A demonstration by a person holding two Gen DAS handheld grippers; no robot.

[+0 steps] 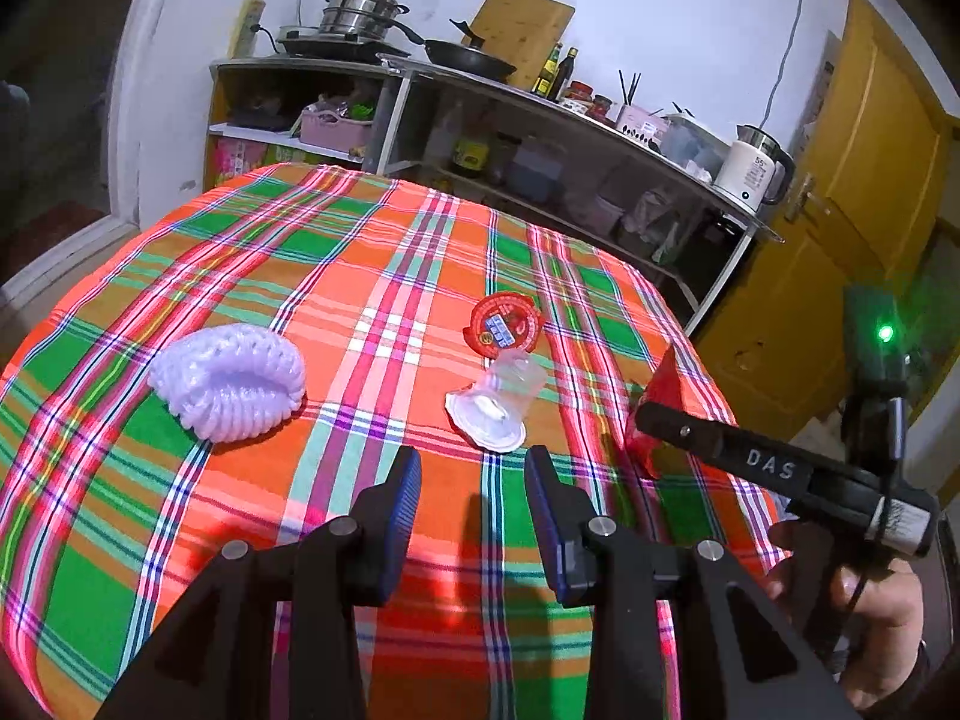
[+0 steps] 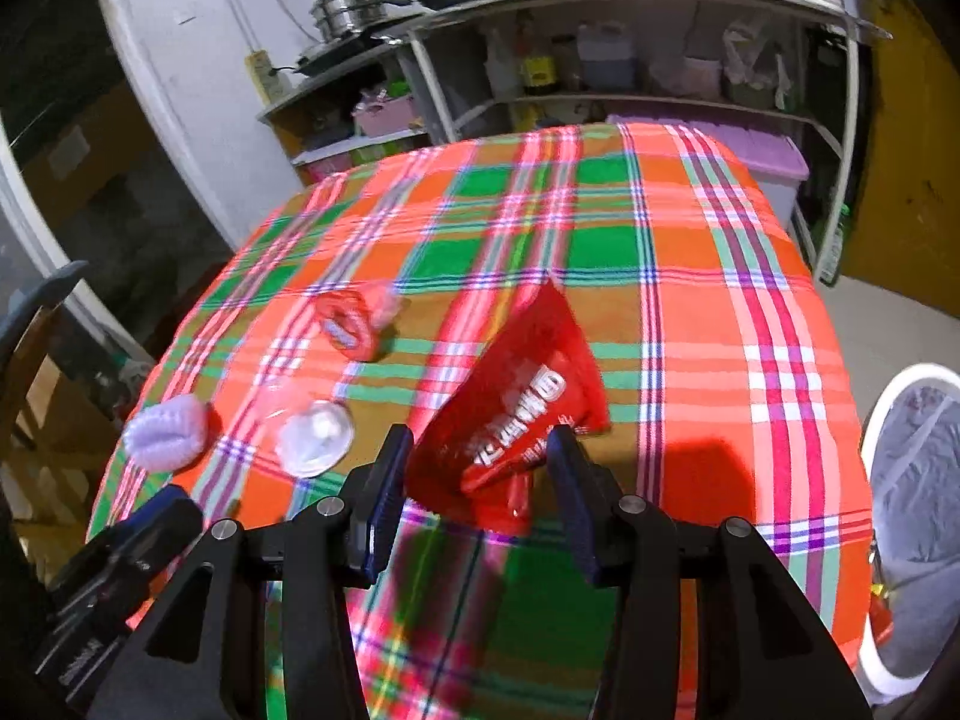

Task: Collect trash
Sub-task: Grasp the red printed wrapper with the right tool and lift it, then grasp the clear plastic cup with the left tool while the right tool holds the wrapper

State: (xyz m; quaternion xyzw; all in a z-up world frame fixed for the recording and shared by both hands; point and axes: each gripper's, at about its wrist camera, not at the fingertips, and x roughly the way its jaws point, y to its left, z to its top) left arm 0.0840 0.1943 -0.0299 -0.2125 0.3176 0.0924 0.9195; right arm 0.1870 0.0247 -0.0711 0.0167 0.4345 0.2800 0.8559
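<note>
Woven plaid cloth point(image 1: 372, 276) covers the counter, matt and slightly creased. Between the right gripper's point(image 2: 477, 480) ribbed blue rubber pads point(image 2: 390, 480) sits a glossy red foil wrapper point(image 2: 516, 396). Ahead of the left gripper point(image 1: 474, 480) lie a clear smooth plastic cup point(image 1: 498, 402), a shiny printed foil lid point(image 1: 504, 324), and left of it, soft knobbly white foam netting point(image 1: 231, 381).

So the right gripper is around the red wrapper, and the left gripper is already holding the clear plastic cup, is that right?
Not quite. In the left wrist view the left gripper is open and empty; the clear plastic cup lies on its side on the tablecloth, just ahead of the fingertips. The right gripper does have the red wrapper between its fingers.
</note>
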